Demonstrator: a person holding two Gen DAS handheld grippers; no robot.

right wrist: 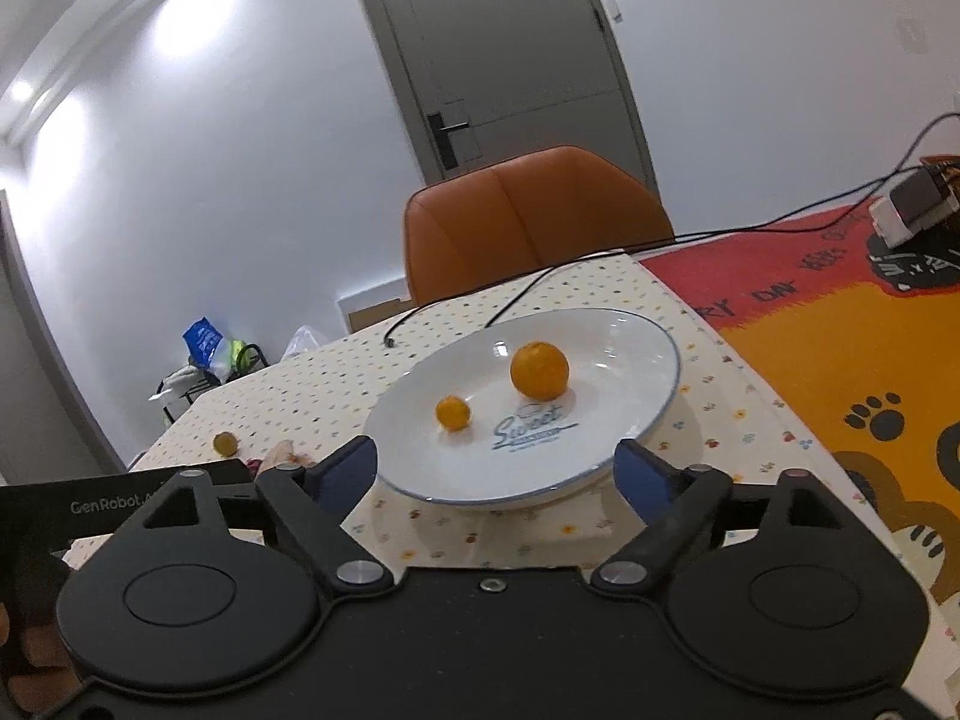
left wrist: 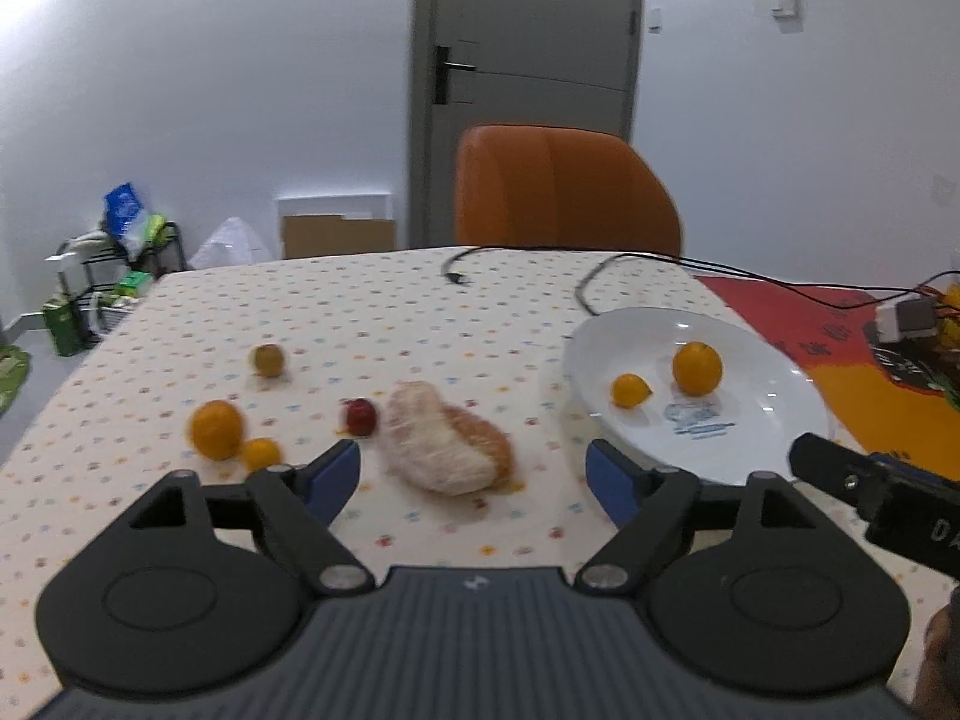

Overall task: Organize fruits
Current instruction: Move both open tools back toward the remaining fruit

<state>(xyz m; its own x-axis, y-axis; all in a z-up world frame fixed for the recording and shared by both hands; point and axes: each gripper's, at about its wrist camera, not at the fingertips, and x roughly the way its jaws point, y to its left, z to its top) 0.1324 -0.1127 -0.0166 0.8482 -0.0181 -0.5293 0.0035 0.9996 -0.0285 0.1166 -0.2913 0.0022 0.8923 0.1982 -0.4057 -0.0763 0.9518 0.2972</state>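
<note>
Left wrist view: the left hand-held gripper (left wrist: 474, 471) is spread wide and holds nothing. Directly ahead of it on the bench (left wrist: 420, 312) lies a net-wrapped fruit (left wrist: 447, 438), with a small red fruit (left wrist: 360, 416) just beside it on the left. Further left are a large orange (left wrist: 217, 429) touching a small orange (left wrist: 261, 453), and a yellowish-green fruit (left wrist: 268, 359) behind them. To the right, a white plate (left wrist: 774, 414) carries a plate orange (left wrist: 696, 367) and a smaller plate citrus (left wrist: 630, 390), set apart. The other device's black body enters at the right edge.

Right wrist view: the right hand-held gripper (right wrist: 497, 474) is also wide and empty, poised over the plate's near rim. The plate's "Sweet" lettering is legible here only. Of the loose fruit, only the yellowish-green one and a scrap of the netting appear; a black panel hides the rest. An orange chair (right wrist: 534, 228) stands beyond.
</note>
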